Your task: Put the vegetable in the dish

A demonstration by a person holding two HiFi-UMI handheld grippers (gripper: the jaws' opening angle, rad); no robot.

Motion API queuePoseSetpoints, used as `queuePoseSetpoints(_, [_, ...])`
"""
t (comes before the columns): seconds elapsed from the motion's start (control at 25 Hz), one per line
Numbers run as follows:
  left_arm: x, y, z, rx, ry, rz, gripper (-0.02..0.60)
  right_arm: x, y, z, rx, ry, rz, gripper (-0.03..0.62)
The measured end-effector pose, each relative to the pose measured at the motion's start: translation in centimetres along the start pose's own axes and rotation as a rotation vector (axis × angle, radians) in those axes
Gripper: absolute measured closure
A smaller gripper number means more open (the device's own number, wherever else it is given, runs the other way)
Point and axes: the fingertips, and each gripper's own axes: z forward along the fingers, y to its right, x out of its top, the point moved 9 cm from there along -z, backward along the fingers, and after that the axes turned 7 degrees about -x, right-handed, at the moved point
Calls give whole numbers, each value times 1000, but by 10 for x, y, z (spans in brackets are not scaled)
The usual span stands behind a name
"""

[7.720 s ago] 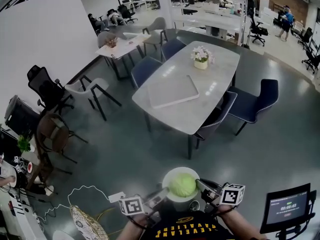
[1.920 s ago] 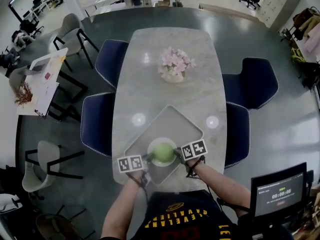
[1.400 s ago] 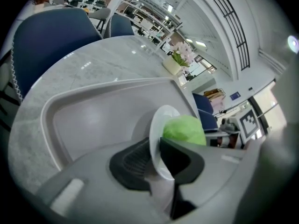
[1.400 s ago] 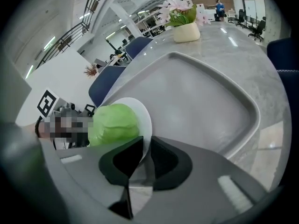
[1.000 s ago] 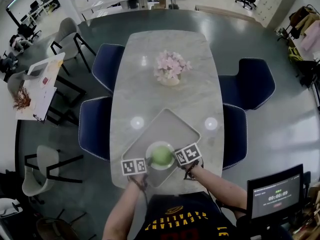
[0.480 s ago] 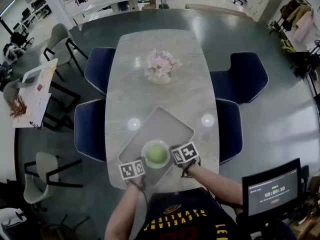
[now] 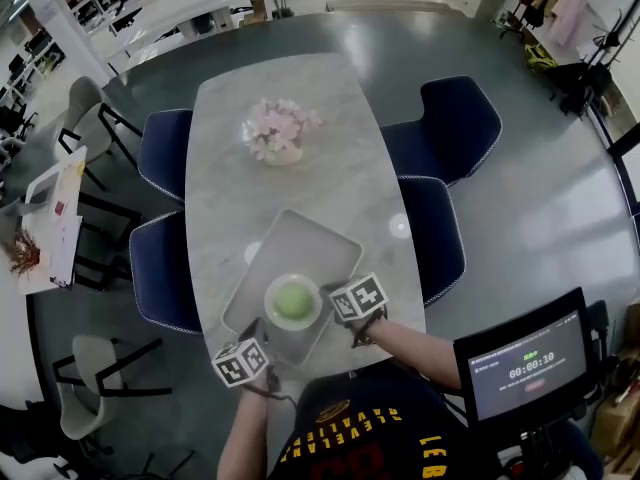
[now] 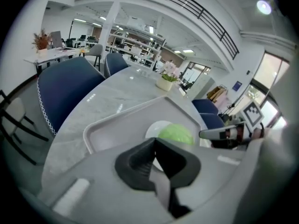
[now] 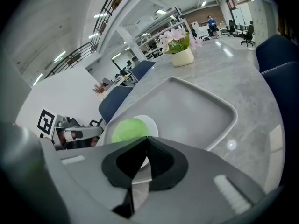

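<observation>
Both your left gripper and right gripper have jaws pressed together, empty — the vegetable already rests in the dish, needing no hold.

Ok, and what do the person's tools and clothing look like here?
Both the left tool and right tool have grey bodies, black pads and a white cube with black square markers. The person wears a black shirt with yellow lettering.
</observation>
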Motion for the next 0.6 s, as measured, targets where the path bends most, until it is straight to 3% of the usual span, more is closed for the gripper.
queuePoseSetpoints(0.36, [-24,45,-69,-130,46,58,580,-10,-23,-42,22,80,36,588])
queuePoseSetpoints(0.6, [-16,91,-104,-223,91,117,580,-10,-47,-83,82,121,10,588])
